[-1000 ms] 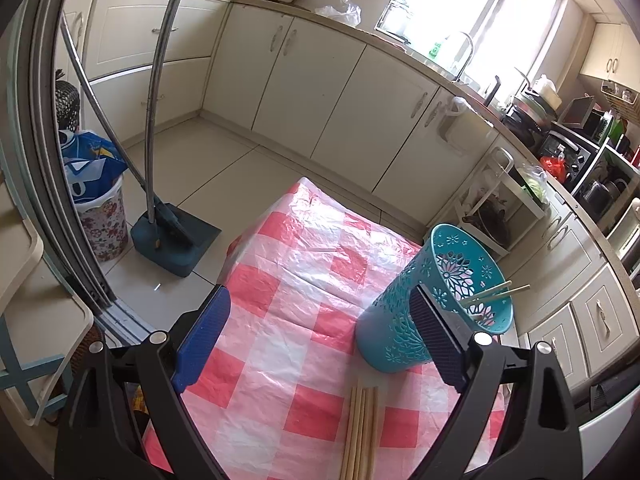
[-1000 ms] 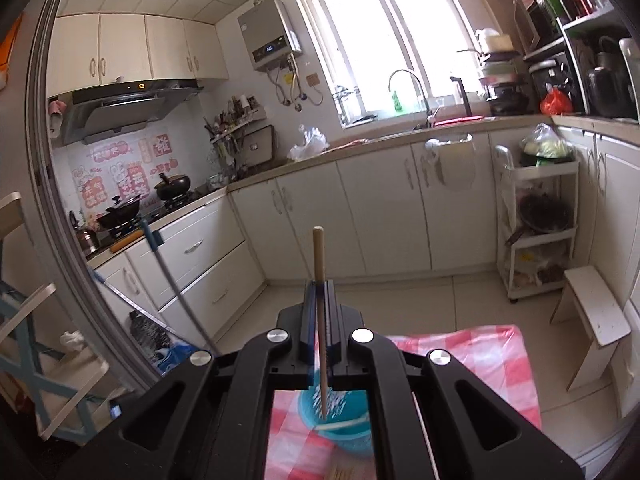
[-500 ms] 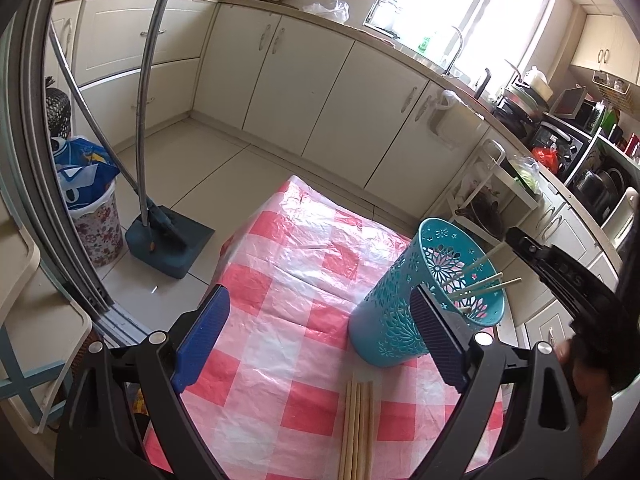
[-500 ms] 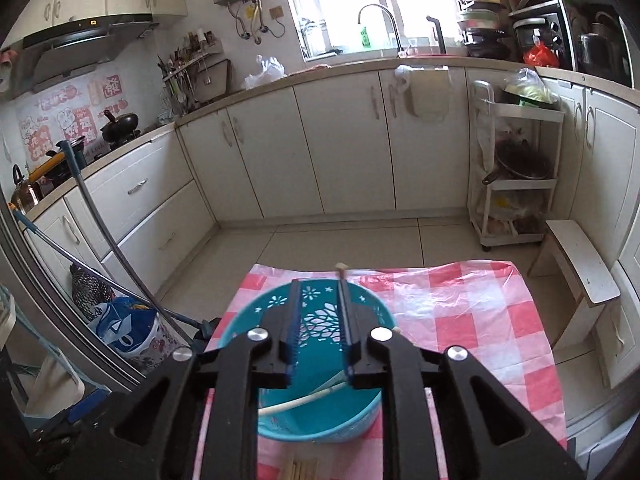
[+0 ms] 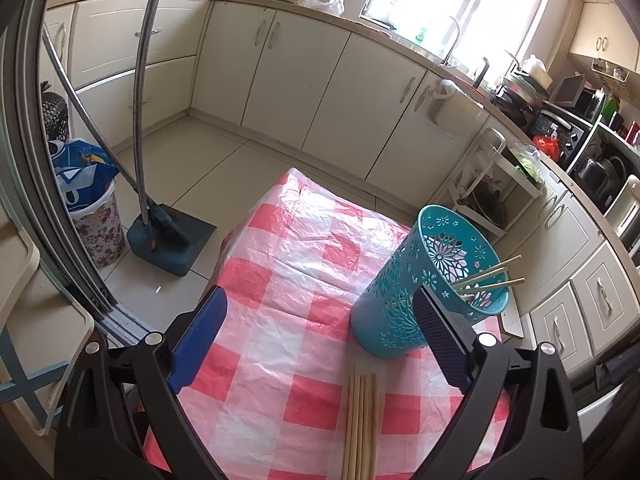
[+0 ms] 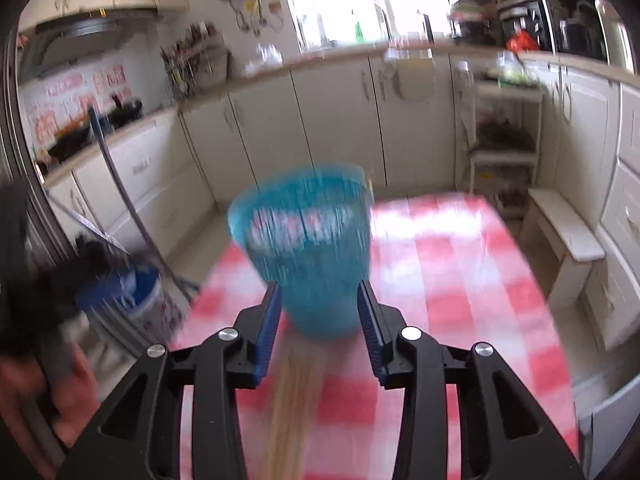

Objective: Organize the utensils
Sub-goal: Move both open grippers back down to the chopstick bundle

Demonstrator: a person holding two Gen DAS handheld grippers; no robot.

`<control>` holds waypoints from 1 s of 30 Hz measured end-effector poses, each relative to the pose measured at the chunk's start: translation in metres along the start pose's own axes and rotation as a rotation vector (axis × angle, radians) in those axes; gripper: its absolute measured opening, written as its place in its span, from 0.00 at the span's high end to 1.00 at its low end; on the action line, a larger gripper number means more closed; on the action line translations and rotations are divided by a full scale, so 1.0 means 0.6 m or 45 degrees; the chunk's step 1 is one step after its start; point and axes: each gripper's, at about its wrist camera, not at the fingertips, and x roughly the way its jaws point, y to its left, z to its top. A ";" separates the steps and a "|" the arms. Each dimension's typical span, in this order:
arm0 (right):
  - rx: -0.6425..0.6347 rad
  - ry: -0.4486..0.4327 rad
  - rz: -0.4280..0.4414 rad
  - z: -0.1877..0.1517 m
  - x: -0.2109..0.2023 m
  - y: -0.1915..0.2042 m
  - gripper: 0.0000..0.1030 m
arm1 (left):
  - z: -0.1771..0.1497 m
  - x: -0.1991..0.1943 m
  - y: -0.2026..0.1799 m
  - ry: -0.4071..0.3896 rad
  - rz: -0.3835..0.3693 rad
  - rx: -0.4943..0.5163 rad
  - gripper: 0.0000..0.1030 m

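Observation:
A teal cut-out utensil holder (image 5: 416,292) stands upright on the red-checked tablecloth (image 5: 280,280), with three wooden chopsticks (image 5: 490,276) leaning in it. A bundle of loose chopsticks (image 5: 362,420) lies flat on the cloth just in front of it. My left gripper (image 5: 318,300) is open wide above the cloth, and its right finger overlaps the holder's side in the picture. The right wrist view is blurred by motion. There my right gripper (image 6: 318,292) hangs low over the loose chopsticks (image 6: 292,408), its jaws opening and holding nothing. The holder (image 6: 308,248) stands just beyond it.
A broom and dustpan (image 5: 168,236) and a bin with a blue bag (image 5: 88,208) stand on the floor left of the table. A white stool (image 6: 568,232) sits to the right. Cabinets line the far walls. A hand (image 6: 48,380) holds the left gripper's handle.
My right gripper let go of the chopstick it held upright, which now rests in the holder. It then sank toward the table with its jaws parting. The left gripper stayed put.

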 end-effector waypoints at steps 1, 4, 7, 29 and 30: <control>0.018 0.038 -0.009 -0.016 0.011 -0.006 0.62 | -0.001 0.000 -0.001 0.002 0.002 0.003 0.12; 0.038 0.106 -0.031 -0.053 0.037 -0.018 0.62 | -0.003 0.003 -0.004 0.008 0.008 0.015 0.12; 0.032 0.123 -0.049 -0.074 0.055 -0.018 0.62 | -0.006 0.006 -0.008 0.016 0.013 0.032 0.11; 0.025 0.219 -0.043 -0.117 0.084 -0.028 0.60 | -0.027 0.029 -0.040 0.074 0.054 0.144 0.08; 0.023 0.222 -0.041 -0.117 0.085 -0.027 0.60 | -0.028 0.029 -0.040 0.075 0.055 0.147 0.08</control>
